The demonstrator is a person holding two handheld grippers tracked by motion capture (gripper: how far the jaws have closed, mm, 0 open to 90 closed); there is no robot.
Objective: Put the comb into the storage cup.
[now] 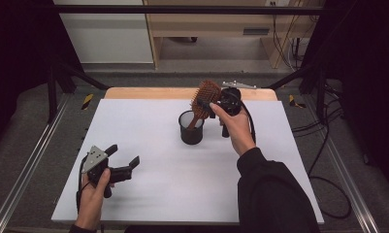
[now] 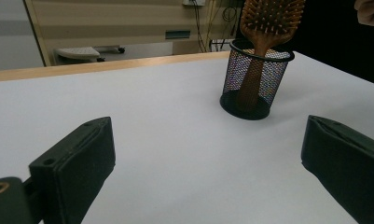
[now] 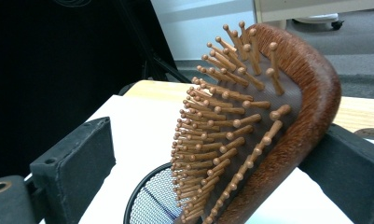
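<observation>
The right claw (image 1: 212, 108), jaws apart around the wooden hairbrush (image 1: 204, 97), could tip the mesh cup (image 1: 191, 127); the left claw (image 1: 122, 158) gapes idle.

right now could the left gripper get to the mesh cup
Probably yes: the left gripper is open and the bare table lies between it and the mesh cup, though the hairbrush stands in it.

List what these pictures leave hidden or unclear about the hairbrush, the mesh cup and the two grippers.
- Hairbrush handle end: right gripper view, cut off by the bottom edge; high view, inside the mesh cup.
- Right gripper grip: high view, too small; right gripper view shows one jaw against the brush's back, the other standing apart, so clamping is unclear.
- Cup floor: left gripper view, dark behind the mesh.
- Left gripper jaw tips: left gripper view, cut off by the edges.
</observation>
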